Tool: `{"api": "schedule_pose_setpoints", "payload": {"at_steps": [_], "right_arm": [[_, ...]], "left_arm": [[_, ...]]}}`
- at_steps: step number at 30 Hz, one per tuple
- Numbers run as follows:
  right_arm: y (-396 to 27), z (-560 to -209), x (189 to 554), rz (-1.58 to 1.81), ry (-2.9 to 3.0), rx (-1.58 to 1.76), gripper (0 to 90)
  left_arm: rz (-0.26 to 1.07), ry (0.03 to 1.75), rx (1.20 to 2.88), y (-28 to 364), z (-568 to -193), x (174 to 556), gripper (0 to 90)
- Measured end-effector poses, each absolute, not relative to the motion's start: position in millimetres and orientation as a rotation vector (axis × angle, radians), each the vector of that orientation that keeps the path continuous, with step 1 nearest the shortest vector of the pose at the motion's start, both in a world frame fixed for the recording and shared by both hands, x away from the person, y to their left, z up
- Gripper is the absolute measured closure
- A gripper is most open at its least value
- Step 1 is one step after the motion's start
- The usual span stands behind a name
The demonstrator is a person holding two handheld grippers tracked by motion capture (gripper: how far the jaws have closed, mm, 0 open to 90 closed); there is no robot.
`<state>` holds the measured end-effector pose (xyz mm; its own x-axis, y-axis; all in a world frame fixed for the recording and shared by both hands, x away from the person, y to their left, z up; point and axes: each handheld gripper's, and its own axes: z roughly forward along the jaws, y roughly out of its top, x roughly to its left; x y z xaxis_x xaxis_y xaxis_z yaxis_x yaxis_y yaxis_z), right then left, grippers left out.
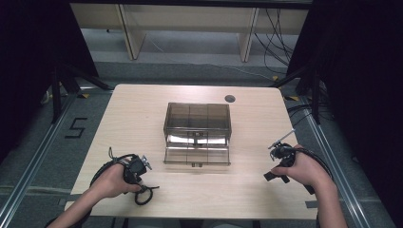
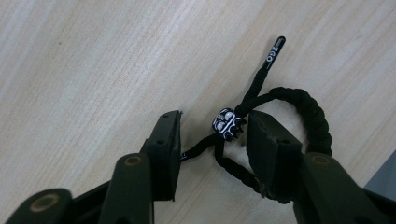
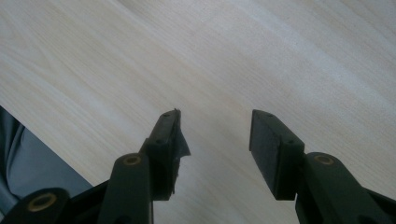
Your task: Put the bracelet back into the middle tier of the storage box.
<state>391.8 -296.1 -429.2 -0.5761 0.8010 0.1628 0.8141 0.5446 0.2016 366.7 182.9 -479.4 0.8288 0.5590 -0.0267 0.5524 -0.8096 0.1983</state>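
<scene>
a black braided bracelet (image 2: 299,116) is seen lying flat on the pale wooden worktop (image 2: 93,70), straddled by the left hand-held gripper (image 2: 212,135). its small black-and-white bead (image 2: 228,123) sits just inside the right-hand jaw of that gripper, apparently touching it, while the thin cord tail (image 2: 198,148) runs across the gap toward the other jaw and the braided loop curls round behind the right-hand jaw. the jaws are part-closed about the bracelet but are not yet pressed on it; a clear gap is left on the cord side, so the left hand-held gripper is judged released.

the bracelet is judged to be very light, soft and limp: it will droop and swing once lifted, and the thin cord could slip out from between flat pads. the firmest hold is likely to be had at the bead or at the thick braid just beside it, where some bulk is offered. whether the bead is hard plastic or metal cannot be told from here.

the right hand-held gripper (image 3: 215,135) is held over bare worktop with its jaws apart and nothing between them. well ahead of both grippers, a smoky transparent drawer box (image 1: 197,133) is seen with its lower drawer pulled out.
</scene>
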Motion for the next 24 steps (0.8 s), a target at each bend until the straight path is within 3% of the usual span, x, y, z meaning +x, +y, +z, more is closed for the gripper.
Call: {"api": "schedule_pose_setpoints", "payload": {"at_steps": [11,24], "right_arm": [[-295.4,-429.5,391.8,-0.411,-2.700,-1.433,54.3],[-294.2,-429.9,391.2,-0.412,-2.667,-1.454,54.4]], "left_arm": [[0.077,0.732,2.903,174.9,-479.1,365.9,70.4],[0.043,0.709,2.923,173.6,-479.0,367.9,76.1]]}}
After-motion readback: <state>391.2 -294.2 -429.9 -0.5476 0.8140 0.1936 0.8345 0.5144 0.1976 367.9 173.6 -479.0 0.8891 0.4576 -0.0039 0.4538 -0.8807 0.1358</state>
